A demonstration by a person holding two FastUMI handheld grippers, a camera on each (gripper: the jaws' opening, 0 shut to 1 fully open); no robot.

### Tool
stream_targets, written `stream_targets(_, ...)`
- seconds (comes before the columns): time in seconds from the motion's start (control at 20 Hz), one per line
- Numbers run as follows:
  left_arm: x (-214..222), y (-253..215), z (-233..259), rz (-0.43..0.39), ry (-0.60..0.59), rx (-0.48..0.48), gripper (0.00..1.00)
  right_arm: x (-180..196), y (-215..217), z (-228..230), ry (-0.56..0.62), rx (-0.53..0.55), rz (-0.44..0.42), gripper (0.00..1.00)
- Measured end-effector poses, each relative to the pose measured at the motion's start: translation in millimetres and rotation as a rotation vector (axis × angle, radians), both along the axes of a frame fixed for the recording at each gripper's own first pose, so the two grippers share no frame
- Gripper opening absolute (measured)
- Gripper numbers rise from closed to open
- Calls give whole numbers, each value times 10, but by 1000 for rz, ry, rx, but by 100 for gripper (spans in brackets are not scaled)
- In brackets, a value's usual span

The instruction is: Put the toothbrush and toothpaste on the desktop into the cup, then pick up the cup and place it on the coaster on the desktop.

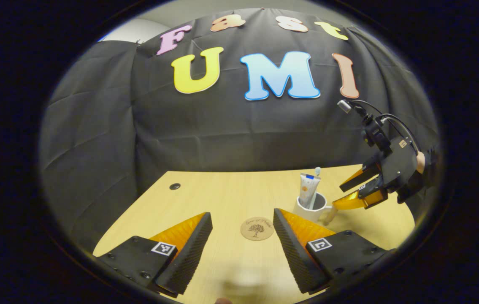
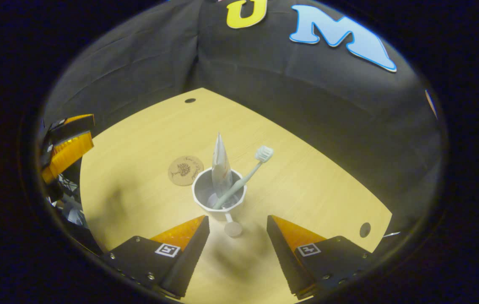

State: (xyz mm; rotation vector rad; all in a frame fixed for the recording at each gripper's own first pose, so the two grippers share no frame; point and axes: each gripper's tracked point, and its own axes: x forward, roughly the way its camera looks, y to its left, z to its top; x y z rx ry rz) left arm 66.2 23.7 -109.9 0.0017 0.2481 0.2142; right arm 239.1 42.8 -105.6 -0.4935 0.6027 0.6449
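In the left gripper view, the left gripper (image 1: 242, 230) hangs above the desk (image 1: 222, 194) with its jaws wide apart, empty. Between them lies one round coaster (image 1: 257, 228). Just right of it stands one cup (image 1: 312, 206) holding one toothpaste tube (image 1: 308, 189) and one toothbrush (image 1: 317, 171). The right gripper (image 1: 342, 195) hovers beside the cup — jaws spread.

In the right gripper view, the right gripper (image 2: 238, 230) is open above the cup's handle (image 2: 231, 223). The cup (image 2: 219, 196) stands just beside the coaster (image 2: 185, 170) — not on it — with toothpaste tube (image 2: 220, 162) and toothbrush (image 2: 247, 173) leaning inside.
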Motion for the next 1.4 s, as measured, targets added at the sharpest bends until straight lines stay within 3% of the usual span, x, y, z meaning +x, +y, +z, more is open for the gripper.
stream_targets(0.35, -238, 306, -161, 96, 42, -8, 98, 85, 98, -259, 58, -72, 50, 82)
stream_targets(0.7, -257, 398, -188, 140, 48, -14, 98, 125, 150, -372, 105, -69, 59, 44)
stream_targets(0.8, -252, 375, -185, 140, 44, -14, 98, 120, 131, -302, 88, -86, 55, 47)
stream_targets(0.9, -251, 373, -188, 141, 46, -12, 98, 158, 157, -418, 90, -86, 60, 26)
stream_targets(1.25, -207, 378, -208, 146, 46, -15, 98, 138, 144, -358, 89, -87, 52, 8)
stream_targets(1.4, -214, 396, -220, 149, 47, -17, 98, 137, 151, -352, 87, -84, 48, 8)
